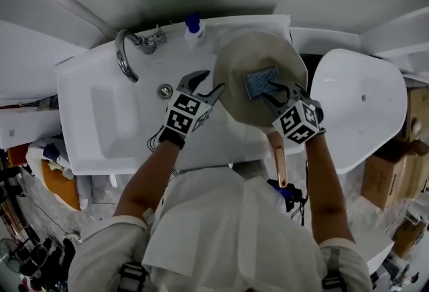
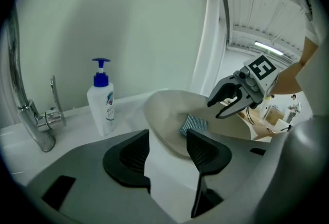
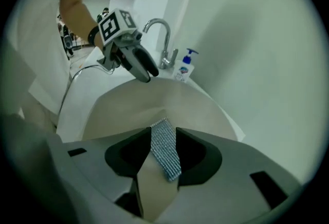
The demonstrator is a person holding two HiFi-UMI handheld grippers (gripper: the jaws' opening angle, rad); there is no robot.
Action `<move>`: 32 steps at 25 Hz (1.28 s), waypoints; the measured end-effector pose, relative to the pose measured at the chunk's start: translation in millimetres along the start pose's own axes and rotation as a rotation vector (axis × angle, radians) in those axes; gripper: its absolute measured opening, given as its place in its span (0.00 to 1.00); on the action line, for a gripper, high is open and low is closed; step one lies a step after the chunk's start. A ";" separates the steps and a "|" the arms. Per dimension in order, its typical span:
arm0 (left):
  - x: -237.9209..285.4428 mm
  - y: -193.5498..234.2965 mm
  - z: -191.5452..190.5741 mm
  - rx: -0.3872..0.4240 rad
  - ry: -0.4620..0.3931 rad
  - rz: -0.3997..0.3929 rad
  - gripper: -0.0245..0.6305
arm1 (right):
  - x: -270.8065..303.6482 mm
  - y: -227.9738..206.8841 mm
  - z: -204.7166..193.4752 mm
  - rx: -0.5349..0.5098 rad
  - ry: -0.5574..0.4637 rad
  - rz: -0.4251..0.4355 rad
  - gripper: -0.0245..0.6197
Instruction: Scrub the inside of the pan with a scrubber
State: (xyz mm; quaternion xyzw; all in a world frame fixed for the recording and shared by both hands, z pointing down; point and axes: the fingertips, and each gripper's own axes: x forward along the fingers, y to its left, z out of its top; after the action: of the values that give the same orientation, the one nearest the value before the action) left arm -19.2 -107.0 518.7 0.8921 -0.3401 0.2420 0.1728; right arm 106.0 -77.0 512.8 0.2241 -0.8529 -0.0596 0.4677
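A beige pan [image 1: 244,56] rests on the right end of the white sink top, its copper handle [image 1: 278,162] pointing back at me. A grey-blue scrubber [image 1: 260,82] lies flat inside it. My right gripper [image 1: 271,92] hangs just over the scrubber's near edge; in the left gripper view the right gripper [image 2: 216,108] has its jaws apart with nothing in them. In the right gripper view the scrubber [image 3: 165,148] shows through the gap. My left gripper [image 1: 209,83] is open at the pan's left rim [image 2: 164,110], holding nothing.
A soap pump bottle [image 1: 194,28] stands at the back edge, left of the pan. A chrome tap [image 1: 124,56] arches over the sink basin [image 1: 114,116] further left. A white oval fixture [image 1: 362,103] lies right of the pan, with cardboard boxes [image 1: 385,177] beyond it.
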 end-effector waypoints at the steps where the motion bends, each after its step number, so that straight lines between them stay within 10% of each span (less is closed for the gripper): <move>1: 4.0 -1.8 -3.1 -0.006 0.020 -0.002 0.40 | 7.2 5.0 -6.7 -0.025 0.033 0.029 0.26; 10: 18.3 0.6 -7.3 -0.041 0.061 0.064 0.33 | 50.0 24.8 -56.3 -0.228 0.284 0.195 0.29; 21: 20.8 4.3 -8.8 -0.090 0.066 0.113 0.27 | 74.0 26.4 -48.5 -0.378 0.312 0.209 0.29; 25: 20.7 6.4 -6.2 -0.127 0.052 0.134 0.24 | 81.0 20.7 -42.8 -0.309 0.315 0.194 0.28; 32: 19.1 7.9 -7.2 -0.151 0.053 0.141 0.21 | 85.2 -22.7 -45.2 0.138 0.325 0.009 0.10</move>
State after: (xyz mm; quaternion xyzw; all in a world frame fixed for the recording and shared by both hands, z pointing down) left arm -14.5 -119.2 536.2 0.8436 -0.4149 0.2509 0.2310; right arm 111.3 -129.7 596.6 0.2584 -0.7693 0.0382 0.5831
